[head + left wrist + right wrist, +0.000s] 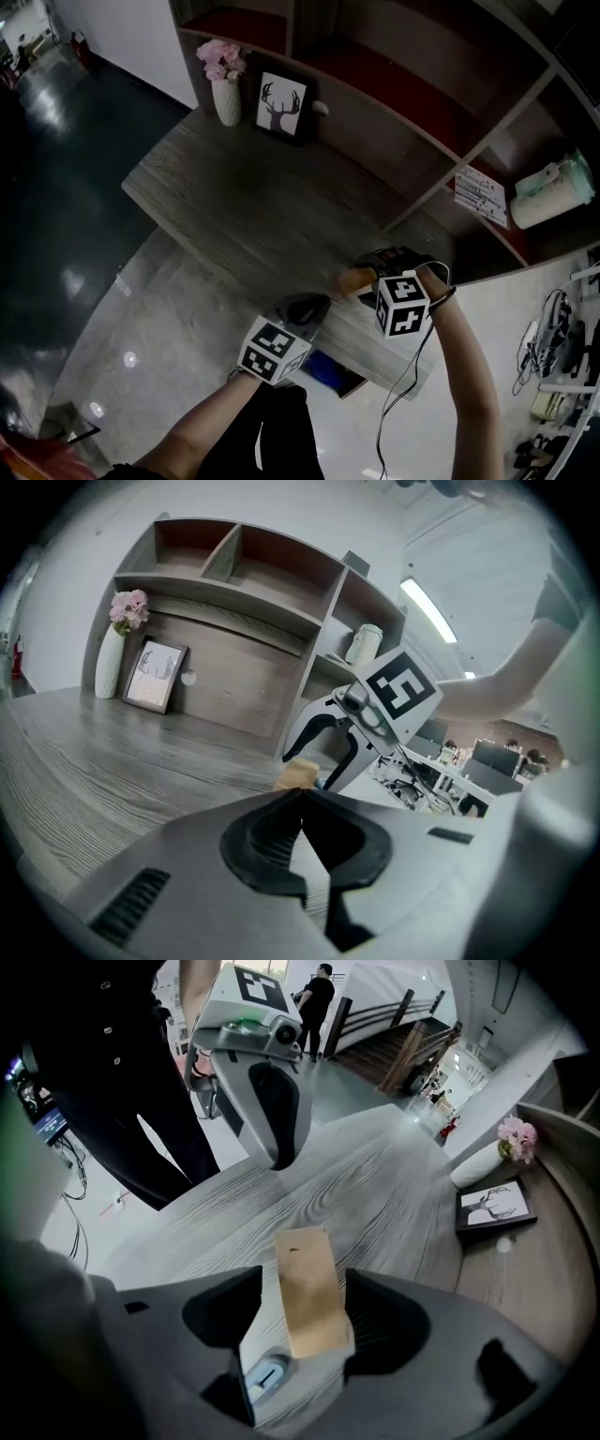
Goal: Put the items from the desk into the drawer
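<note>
While vase and frame stand at eleven o'clock, my right gripper points down, gaping astride the block; left gripper closed, empty.

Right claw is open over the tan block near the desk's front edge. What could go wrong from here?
1. The tan block lies skewed between the open jaws of the right claw, nearer one pad. Closing may twist it instead of gripping squarely.
2. It lies near the desk edge, so a nudge could send it off.
3. The shut left claw hangs close by, and the two could bump.
</note>
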`<state>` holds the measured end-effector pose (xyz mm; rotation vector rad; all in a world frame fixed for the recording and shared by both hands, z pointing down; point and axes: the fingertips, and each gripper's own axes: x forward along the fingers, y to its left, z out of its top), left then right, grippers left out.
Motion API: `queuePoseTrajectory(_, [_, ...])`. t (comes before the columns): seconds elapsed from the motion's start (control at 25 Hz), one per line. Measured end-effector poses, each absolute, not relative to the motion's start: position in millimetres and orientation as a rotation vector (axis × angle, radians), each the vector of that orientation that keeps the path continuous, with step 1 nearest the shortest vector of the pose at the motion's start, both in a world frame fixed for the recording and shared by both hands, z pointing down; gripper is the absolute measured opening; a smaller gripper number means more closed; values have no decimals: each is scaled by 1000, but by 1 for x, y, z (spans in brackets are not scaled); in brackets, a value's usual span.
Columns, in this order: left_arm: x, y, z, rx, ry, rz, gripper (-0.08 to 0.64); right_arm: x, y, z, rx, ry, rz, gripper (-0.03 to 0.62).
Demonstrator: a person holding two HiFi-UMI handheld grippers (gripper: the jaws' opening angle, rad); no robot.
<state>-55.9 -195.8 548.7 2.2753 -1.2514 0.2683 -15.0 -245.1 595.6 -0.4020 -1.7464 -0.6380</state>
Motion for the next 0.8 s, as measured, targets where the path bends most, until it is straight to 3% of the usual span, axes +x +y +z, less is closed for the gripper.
queuePoseTrajectory(0.6, [-73, -198, 564, 2226, -1282, 278, 11, -11, -256, 627, -465, -1604, -677, 272])
queuePoseTrajectory(0.64, [-73, -198, 563, 2225, -1283, 277, 11, -12, -257, 628, -450, -1612, -685, 233])
queuePoseTrajectory(0.68, [-74, -198, 564, 2223, -1285, 277, 11, -15, -258, 629, -426, -1626, -692, 91])
queuePoseTrajectory(0.8, [-76, -198, 565, 2216, -1290, 270, 11, -20, -264, 629, -363, -1659, -684, 54])
